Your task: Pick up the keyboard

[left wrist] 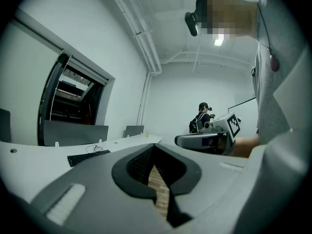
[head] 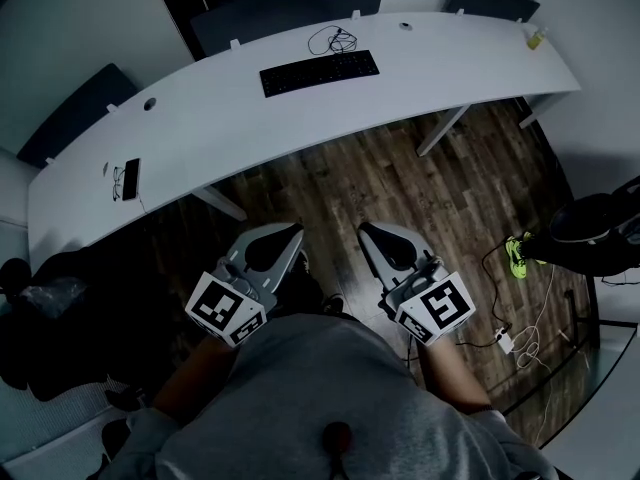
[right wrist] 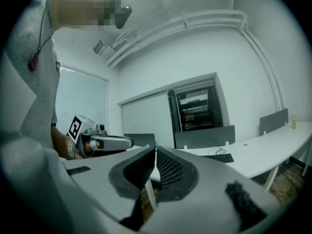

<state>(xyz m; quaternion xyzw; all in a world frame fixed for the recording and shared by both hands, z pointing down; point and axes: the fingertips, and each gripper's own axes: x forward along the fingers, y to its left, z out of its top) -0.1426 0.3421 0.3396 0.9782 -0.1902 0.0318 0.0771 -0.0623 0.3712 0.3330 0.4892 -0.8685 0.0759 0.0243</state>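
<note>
A black keyboard [head: 319, 72] lies flat on the long curved white desk [head: 200, 138], with a coil of thin cable [head: 333, 39] just behind it. It shows small in the left gripper view [left wrist: 88, 157] and the right gripper view [right wrist: 220, 157]. My left gripper [head: 296, 230] and right gripper [head: 364, 230] hang side by side over the wooden floor, well short of the desk. Both are shut with nothing between the jaws. Each gripper sees the other: the right gripper [left wrist: 178, 140] in the left gripper view, the left gripper [right wrist: 130, 142] in the right gripper view.
A phone [head: 131, 179] lies near the desk's left end and a small bottle [head: 537, 37] at its right end. Dark partition screens [head: 288, 10] stand behind the desk. A chair [head: 598, 230], a green shoe [head: 516, 255] and white cables [head: 528, 343] lie at right. Another person [left wrist: 202, 115] stands far off.
</note>
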